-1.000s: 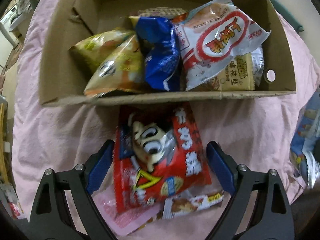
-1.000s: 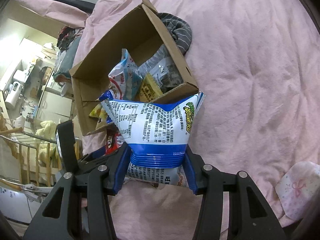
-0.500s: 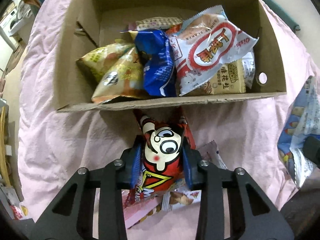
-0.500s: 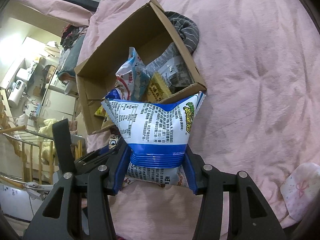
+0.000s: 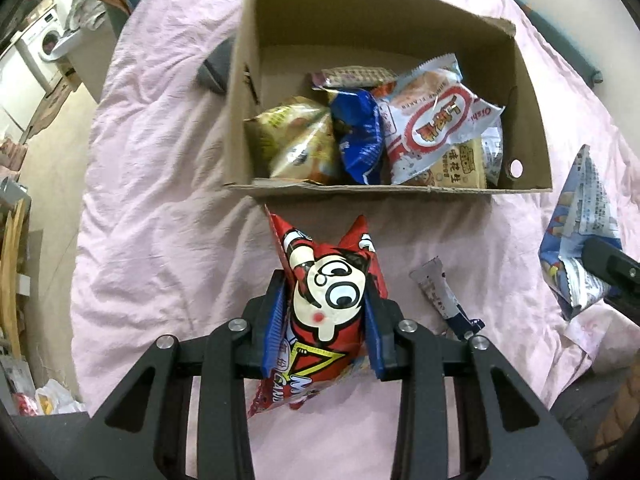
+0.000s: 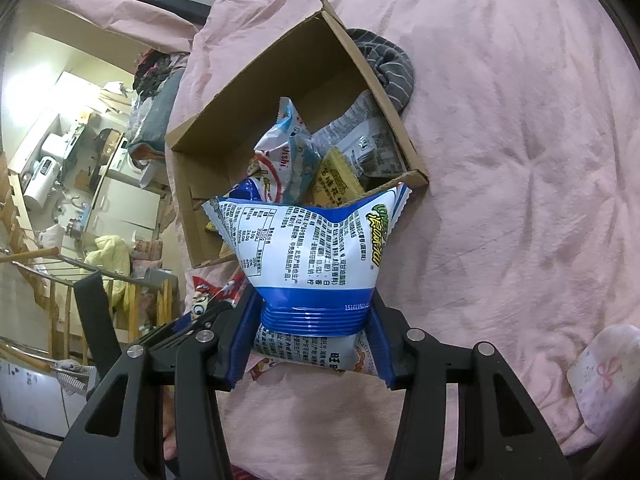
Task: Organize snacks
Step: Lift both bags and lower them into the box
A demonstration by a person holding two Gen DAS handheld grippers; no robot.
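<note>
left wrist view, fingers (image 5: 326, 320) now clamp red snack bag (image 5: 320, 304) (lifted), right fingers (image 6: 312, 344) pinch blue bag (image 6: 308, 256)

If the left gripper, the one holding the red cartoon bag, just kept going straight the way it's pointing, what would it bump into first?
Probably the pink bedcover, just short of the cardboard box. The left gripper tilts steeply down, clamped on the red snack bag, so the bag's tip would likely touch first. Depth is hard to judge in this view.

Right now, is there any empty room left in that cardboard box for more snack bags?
Yes. The open cardboard box has bare floor along its back wall and in its left rear corner. The front half is crowded: yellow bags, a dark blue bag and a white-and-red bag overlap there.
</note>
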